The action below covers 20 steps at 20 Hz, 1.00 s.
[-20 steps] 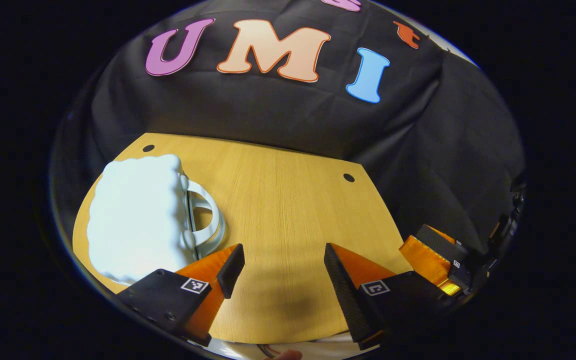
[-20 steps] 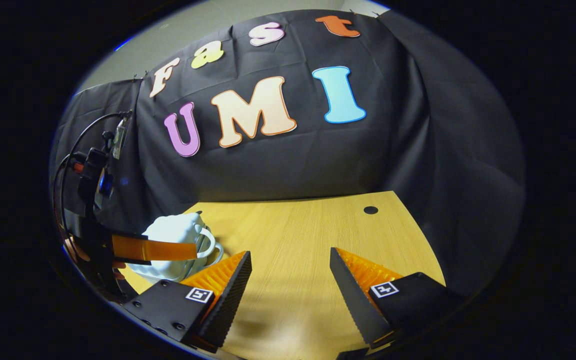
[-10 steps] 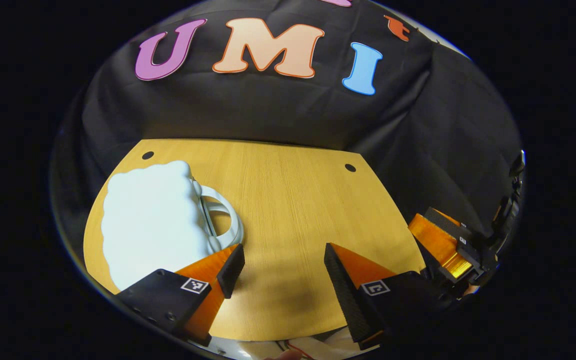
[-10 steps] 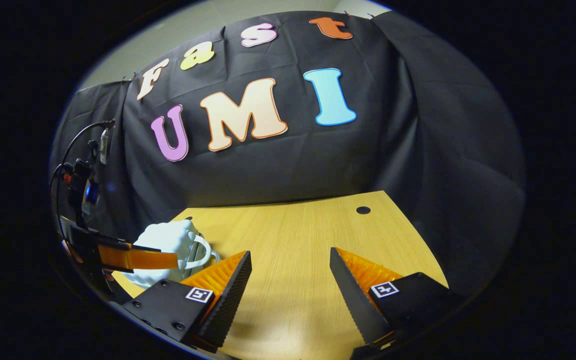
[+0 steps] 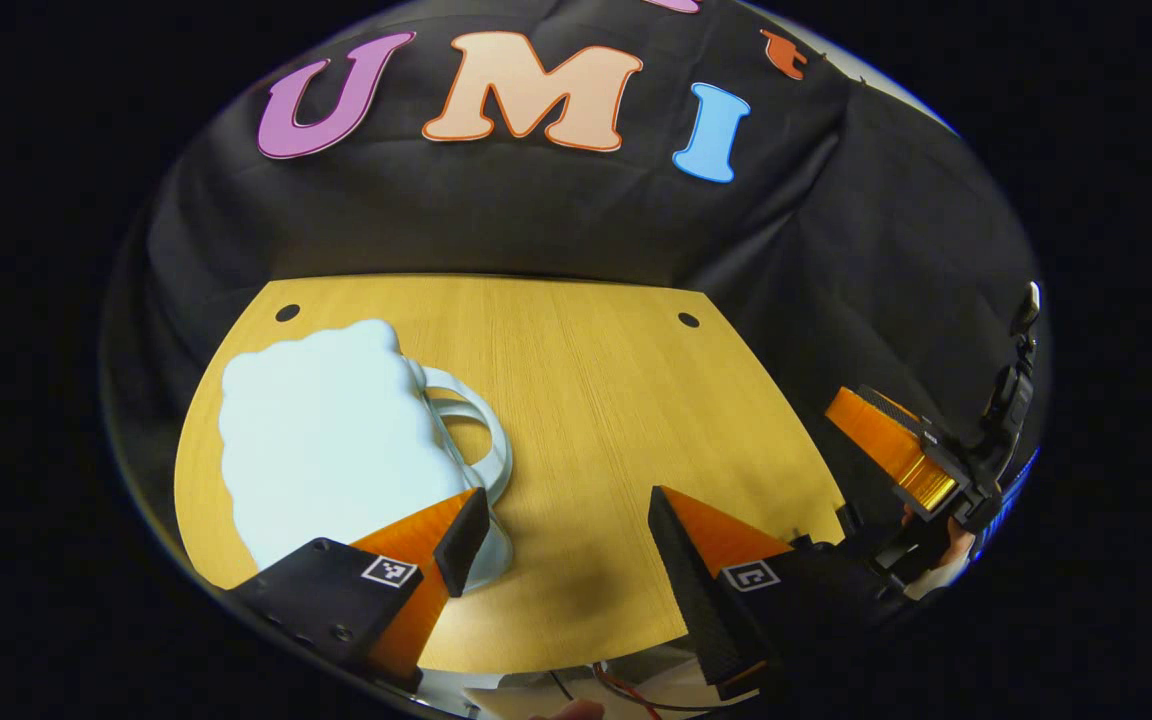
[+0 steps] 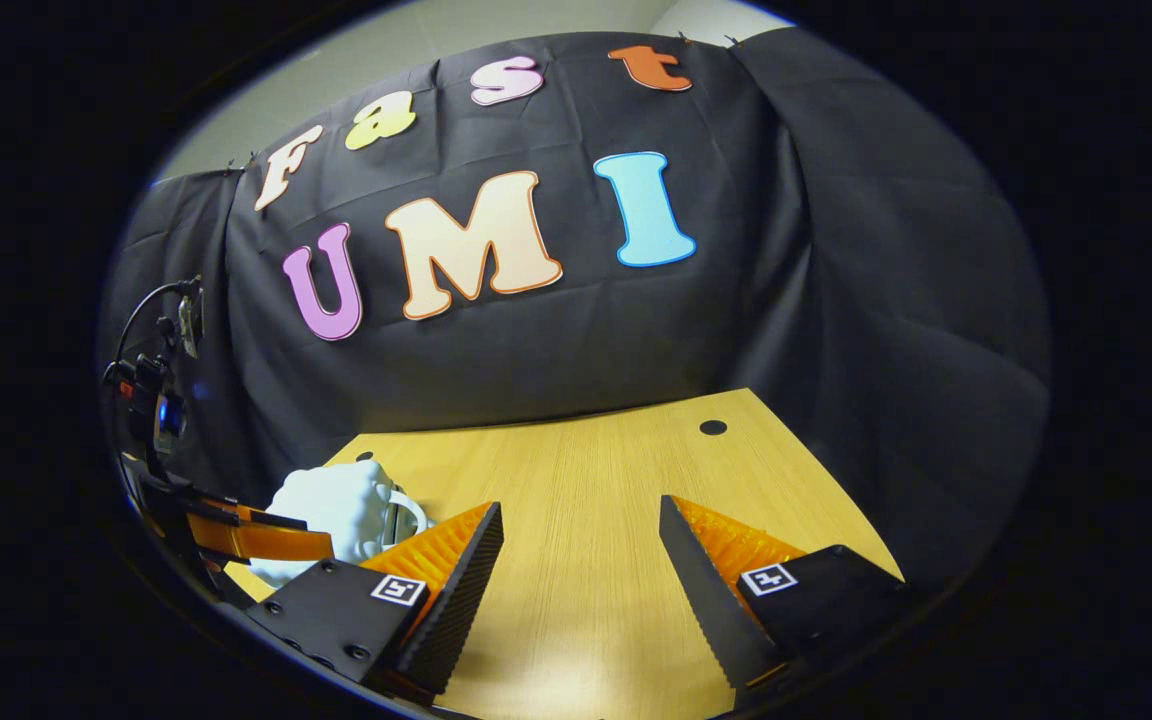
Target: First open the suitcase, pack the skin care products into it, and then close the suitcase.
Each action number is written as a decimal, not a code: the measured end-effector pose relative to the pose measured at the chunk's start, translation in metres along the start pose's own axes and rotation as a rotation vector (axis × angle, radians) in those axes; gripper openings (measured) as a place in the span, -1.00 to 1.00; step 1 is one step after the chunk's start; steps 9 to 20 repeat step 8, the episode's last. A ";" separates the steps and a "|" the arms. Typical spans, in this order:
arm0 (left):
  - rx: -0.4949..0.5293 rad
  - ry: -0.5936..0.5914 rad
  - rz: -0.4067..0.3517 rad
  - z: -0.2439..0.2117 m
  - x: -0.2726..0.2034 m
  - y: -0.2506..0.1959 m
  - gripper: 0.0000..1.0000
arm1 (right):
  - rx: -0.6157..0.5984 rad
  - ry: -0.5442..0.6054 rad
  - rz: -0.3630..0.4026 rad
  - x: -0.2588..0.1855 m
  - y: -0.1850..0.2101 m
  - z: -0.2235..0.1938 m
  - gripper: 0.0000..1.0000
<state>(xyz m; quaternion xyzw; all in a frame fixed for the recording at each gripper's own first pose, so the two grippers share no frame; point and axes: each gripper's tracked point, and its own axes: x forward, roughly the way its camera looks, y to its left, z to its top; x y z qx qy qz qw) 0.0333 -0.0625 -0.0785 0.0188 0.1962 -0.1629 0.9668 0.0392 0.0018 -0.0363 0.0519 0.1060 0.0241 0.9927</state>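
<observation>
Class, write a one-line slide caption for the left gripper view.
Open left gripper hovers beside closed white suitcase on table.

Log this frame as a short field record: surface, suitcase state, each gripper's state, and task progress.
surface: wooden table
suitcase: small white suitcase, lid shut, lying flat with its handle toward the table's middle
left gripper: tongs open, empty, one finger close by the handle
right gripper: tongs open, empty, over bare table
progress: suitcase not yet opened

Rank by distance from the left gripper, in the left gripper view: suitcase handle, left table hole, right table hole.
From the left gripper:
1. Suitcase handle, beside its left finger.
2. and 3. Left table hole and right table hole, at the far corners: too close to call.
</observation>
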 end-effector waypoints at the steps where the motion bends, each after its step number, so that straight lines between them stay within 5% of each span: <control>1: -0.001 0.005 -0.002 -0.002 -0.001 0.001 0.89 | -0.007 0.001 -0.004 -0.003 0.001 -0.001 0.96; 20: -0.011 -0.036 0.048 -0.002 -0.010 -0.003 0.89 | -0.040 -0.021 0.035 -0.016 0.002 -0.001 0.96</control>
